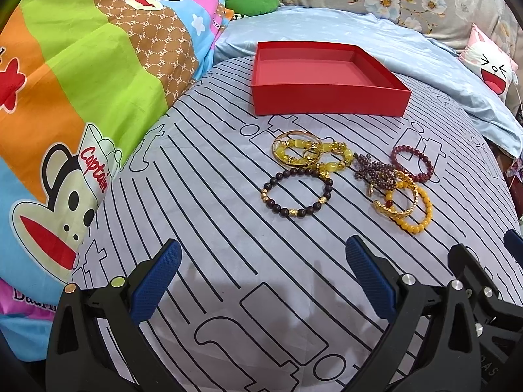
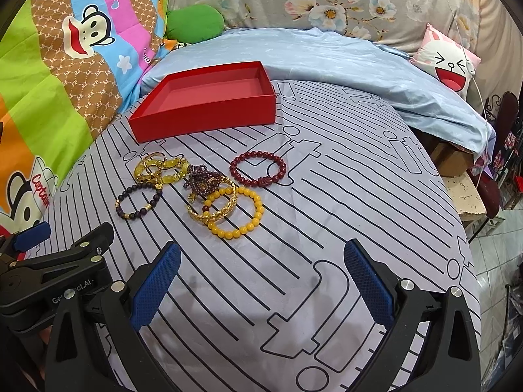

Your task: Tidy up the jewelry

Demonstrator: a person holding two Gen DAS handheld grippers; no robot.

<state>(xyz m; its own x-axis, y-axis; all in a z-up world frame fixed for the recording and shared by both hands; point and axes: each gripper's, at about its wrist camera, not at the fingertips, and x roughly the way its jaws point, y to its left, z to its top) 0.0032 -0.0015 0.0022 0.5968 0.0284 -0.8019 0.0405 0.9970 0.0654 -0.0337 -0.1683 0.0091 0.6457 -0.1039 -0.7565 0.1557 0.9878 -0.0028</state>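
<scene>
An empty red box [image 1: 327,98] [image 2: 209,116] stands on the striped grey bed sheet [image 1: 228,228] [image 2: 327,212]. In front of it lie several bracelets: a dark bead bracelet [image 1: 295,210] [image 2: 121,213], a yellow and gold cluster [image 1: 307,152] [image 2: 160,170], a purple bead bunch [image 1: 376,173] [image 2: 202,179], a dark red bracelet [image 1: 412,176] [image 2: 240,173], and a yellow bead bracelet with gold bangles [image 1: 421,222] [image 2: 243,227]. My left gripper [image 1: 261,271] is open and empty, short of the dark bracelet. My right gripper [image 2: 261,274] is open and empty, short of the yellow bracelet.
A colourful cartoon quilt [image 1: 65,98] [image 2: 49,81] is bunched at the left. A light blue blanket [image 1: 425,58] [image 2: 359,62] lies behind the box. A pink cartoon pillow [image 2: 447,65] and a green cushion [image 2: 196,21] sit at the back. The bed's right edge drops to the tiled floor [image 2: 497,261].
</scene>
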